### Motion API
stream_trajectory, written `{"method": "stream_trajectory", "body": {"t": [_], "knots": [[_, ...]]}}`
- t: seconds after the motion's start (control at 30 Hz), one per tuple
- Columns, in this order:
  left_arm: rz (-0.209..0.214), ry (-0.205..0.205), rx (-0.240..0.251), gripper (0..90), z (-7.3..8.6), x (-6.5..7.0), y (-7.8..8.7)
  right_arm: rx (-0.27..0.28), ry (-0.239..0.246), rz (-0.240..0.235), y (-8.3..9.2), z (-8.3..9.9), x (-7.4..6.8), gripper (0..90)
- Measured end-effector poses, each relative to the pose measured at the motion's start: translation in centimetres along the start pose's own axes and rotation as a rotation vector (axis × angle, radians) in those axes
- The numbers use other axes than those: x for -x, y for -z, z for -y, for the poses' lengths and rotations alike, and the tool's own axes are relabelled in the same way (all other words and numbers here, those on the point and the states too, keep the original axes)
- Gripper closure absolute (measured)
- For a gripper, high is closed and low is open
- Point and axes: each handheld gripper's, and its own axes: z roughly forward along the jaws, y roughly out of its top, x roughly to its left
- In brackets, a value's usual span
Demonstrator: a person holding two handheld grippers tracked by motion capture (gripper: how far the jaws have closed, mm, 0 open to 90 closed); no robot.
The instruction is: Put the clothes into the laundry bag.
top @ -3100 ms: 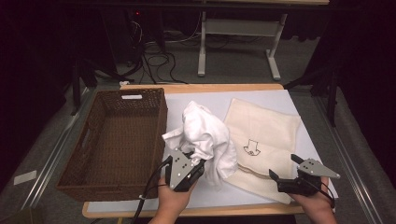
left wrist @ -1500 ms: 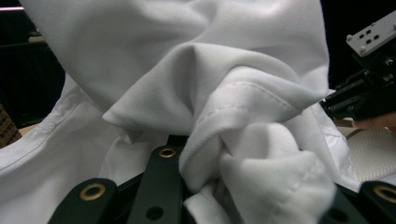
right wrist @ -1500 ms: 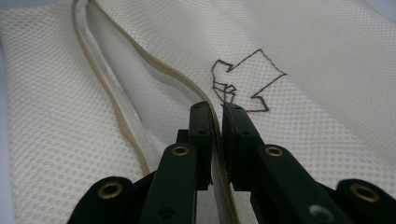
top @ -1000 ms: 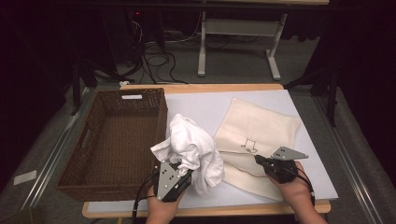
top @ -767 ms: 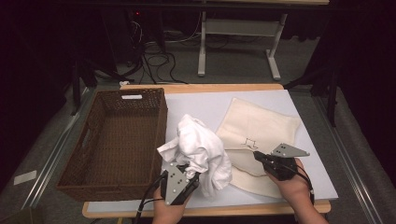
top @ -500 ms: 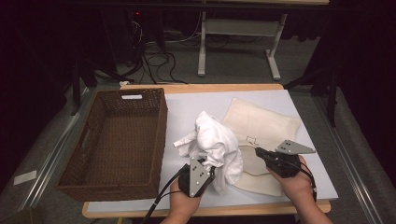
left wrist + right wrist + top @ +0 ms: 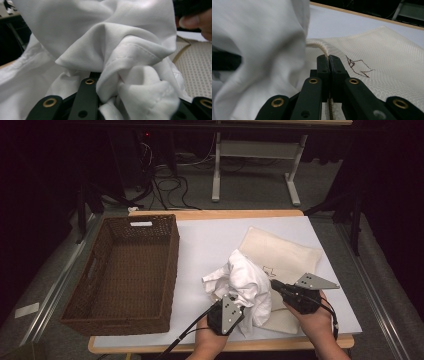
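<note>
white cloth (image 7: 247, 282) touching bag edge (image 7: 260, 270), open mat left

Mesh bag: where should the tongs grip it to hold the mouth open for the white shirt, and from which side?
Grip the corded hem at the mouth of the cream mesh bag, coming in from the person's side of the table. The cord there is thick, raised off the flat cloth and easy to pinch; the right tongs already clamp it. The white shirt, bunched in the left tongs, hangs beside it.

Light falls from overhead onto the desk (image 7: 210, 245), bright against a dim, near-black room behind. In both gripper views the white cloth (image 7: 107, 45) close to the lens is soft and blurred, slightly glaring. The woven cream bag (image 7: 387, 62) is sharper.
</note>
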Motion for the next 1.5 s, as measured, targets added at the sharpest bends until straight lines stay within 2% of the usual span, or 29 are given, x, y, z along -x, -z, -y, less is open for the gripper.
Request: {"method": "stream_trajectory", "body": {"t": [0.07,0.2,0.27,0.3,0.37,0.47,0.5,0.53,0.57,0.6,0.63,0.7,0.73,0.77,0.83,0.9,1.07,1.13,1.17,1.2,1.23,1.33,1.37,1.4,1.43,1.5], "knots": [[0.013,0.002,-0.016,73.2,0.2,0.2,-0.4,0.001,0.0,0.001,0.0,0.0,0.0,88.9],[0.067,0.009,-0.109,72.5,0.9,0.7,-1.8,0.021,-0.013,-0.003,0.3,-0.2,0.1,89.0],[0.098,0.028,-0.16,71.5,1.2,0.7,-2.4,0.029,-0.017,-0.003,0.4,-0.2,0.1,88.9],[0.105,0.036,-0.187,71.5,1.3,0.7,-2.6,0.029,-0.017,-0.003,0.4,-0.2,0.1,88.9],[0.103,0.038,-0.197,69.5,1.6,0.7,-2.7,0.037,-0.011,-0.006,0.5,-0.3,0.0,89.0],[0.118,0.054,-0.181,62.1,1.6,0.8,-2.5,0.04,-0.003,-0.003,0.5,-0.2,-0.2,88.9],[0.128,0.051,-0.159,53.1,1.4,0.8,-2.1,0.041,0.001,-0.001,0.6,-0.1,-0.2,88.8],[0.128,0.051,-0.159,50.1,1.4,0.8,-2.1,0.041,0.001,-0.001,0.6,-0.1,-0.2,88.8],[0.119,0.042,-0.138,50.1,1.4,0.9,-1.7,0.041,0.001,-0.001,0.6,-0.1,-0.1,88.8],[0.112,0.04,-0.115,46.5,1.3,0.9,-1.2,0.044,0.004,-0.002,0.7,-0.1,-0.1,88.8],[0.112,0.042,-0.092,36.3,1.2,1.0,-0.8,0.04,-0.007,0.0,0.8,0.0,0.0,88.8],[0.107,0.076,-0.071,27.1,0.7,1.0,-0.1,0.043,-0.004,0.0,0.9,0.1,0.1,88.8],[0.107,0.076,-0.071,23.5,0.7,1.0,-0.1,0.043,-0.004,0.0,0.9,0.1,0.1,88.8],[0.103,0.093,-0.064,23.5,0.5,0.9,0.3,0.044,-0.003,0.0,0.9,0.1,0.1,88.8],[0.09,0.097,-0.05,16.2,0.4,0.9,0.7,0.042,-0.004,0.001,1.0,0.1,0.0,88.7],[0.072,0.107,-0.03,15.4,0.2,0.7,1.3,0.041,-0.008,0.002,1.0,0.1,0.0,88.7],[0.065,0.131,-0.002,13.9,-0.1,0.4,1.6,0.044,-0.003,0.001,0.9,0.2,0.1,88.6],[0.081,0.147,0.014,17.1,-0.4,0.1,1.7,0.042,-0.003,0.001,0.9,0.2,0.1,88.6],[0.081,0.147,0.014,24.0,-0.4,0.1,1.7,0.042,-0.003,0.001,0.9,0.2,0.1,88.6],[0.092,0.156,0.037,24.0,-0.6,-0.1,1.7,0.041,-0.006,0.001,0.9,0.2,0.0,88.6],[0.109,0.157,0.048,48.2,-0.8,-0.4,1.6,0.041,-0.002,0.003,0.9,0.2,0.0,88.6],[0.11,0.151,0.025,71.8,-0.9,-0.4,1.2,0.041,-0.002,0.003,0.9,0.2,0.0,88.7],[0.111,0.148,0.01,71.8,-0.8,-0.4,0.9,0.04,-0.002,0.002,0.9,0.2,0.0,88.6],[0.112,0.141,-0.012,80.5,-0.6,-0.1,0.2,0.043,-0.005,0.0,0.8,0.2,0.0,88.7],[0.112,0.141,-0.012,81.9,-0.6,-0.1,0.2,0.045,-0.003,-0.001,0.8,0.1,0.0,88.7],[0.12,0.14,-0.049,82.6,-0.2,0.4,-0.9,0.046,-0.009,-0.002,0.8,0.1,-0.1,88.7]]}}
